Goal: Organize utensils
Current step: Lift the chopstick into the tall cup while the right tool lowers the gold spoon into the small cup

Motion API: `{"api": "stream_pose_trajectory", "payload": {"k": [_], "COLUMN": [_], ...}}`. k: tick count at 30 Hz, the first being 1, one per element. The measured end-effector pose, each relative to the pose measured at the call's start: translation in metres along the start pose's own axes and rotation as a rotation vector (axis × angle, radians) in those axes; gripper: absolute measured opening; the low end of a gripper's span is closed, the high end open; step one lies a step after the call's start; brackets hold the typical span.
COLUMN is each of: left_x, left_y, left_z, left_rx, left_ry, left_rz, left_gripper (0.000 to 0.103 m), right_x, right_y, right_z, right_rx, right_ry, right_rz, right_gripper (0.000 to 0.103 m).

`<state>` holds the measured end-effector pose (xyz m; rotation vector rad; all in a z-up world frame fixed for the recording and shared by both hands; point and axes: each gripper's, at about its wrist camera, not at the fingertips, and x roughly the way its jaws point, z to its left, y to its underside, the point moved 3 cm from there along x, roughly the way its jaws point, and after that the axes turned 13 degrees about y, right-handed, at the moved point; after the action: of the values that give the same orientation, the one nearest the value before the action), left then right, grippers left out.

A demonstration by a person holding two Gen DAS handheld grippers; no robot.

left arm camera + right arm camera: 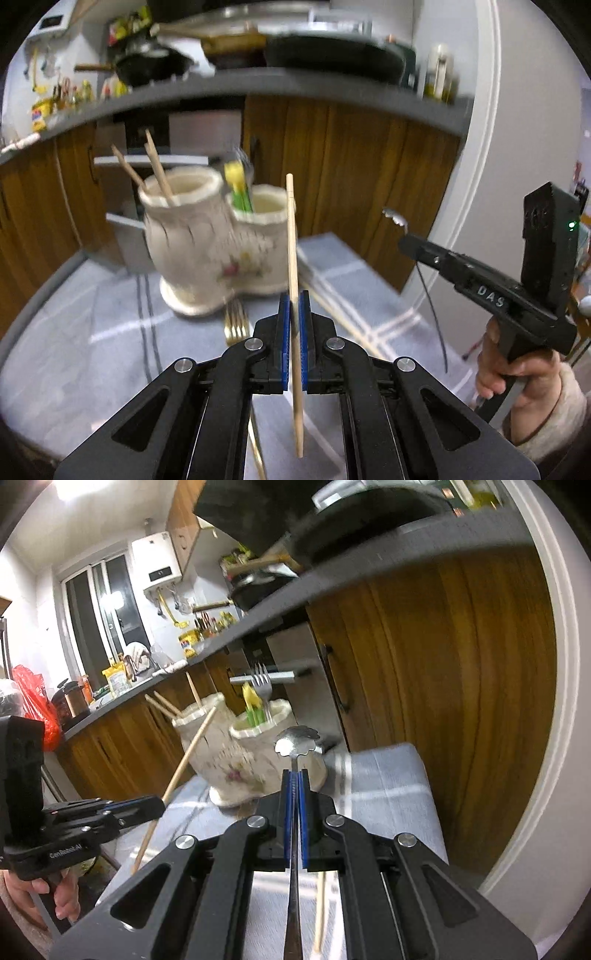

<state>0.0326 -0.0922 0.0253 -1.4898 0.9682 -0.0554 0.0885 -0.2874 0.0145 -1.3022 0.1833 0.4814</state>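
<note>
Both claws are loaded. The left claw [294, 314] is clamped fully on a wooden chopstick [293, 266], which stands near upright between the blue pads with long lengths free above and below. The right claw [294, 786] is closed tight on the handle of a metal spoon [295, 740], bowl forward. The ceramic holder [207, 243] stands on the cloth-covered worktop [92, 332] ahead of both: its taller compartment holds chopsticks [159, 173], the lower one a fork and green-and-yellow items. A gold fork [235, 321] and further chopsticks lie loose on the cloth. Risks, in my judgement: the chopstick, gripped at one narrow point, may pivot or slip; its tip may catch the rim and tip the holder; both claws converging together may collide; the spoon may foul the fork already standing there.
</note>
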Motion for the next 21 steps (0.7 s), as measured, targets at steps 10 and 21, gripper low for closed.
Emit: {"api": "stream_pose_trajectory", "payload": {"k": [10,21], "left_x": [-0.040,-0.037], "left_y": [-0.052,-0.107], "left_z": [0.033,0.096], "left_rx": [0.044,-0.020], "left_ry": [-0.044,-0.038], "left_rz": [-0.289,-0.567], "left_gripper": [0.005,0.005], "right_x": [0.027,0.073], "right_y": [-0.068,-0.112], "right_z": [0.034,0.054], "right_rx": [-0.007,0.035], "right_ry": [-0.067,-0.159], "right_rz": [-0.172,-0.284], "right_gripper": [0.003,0.003]}}
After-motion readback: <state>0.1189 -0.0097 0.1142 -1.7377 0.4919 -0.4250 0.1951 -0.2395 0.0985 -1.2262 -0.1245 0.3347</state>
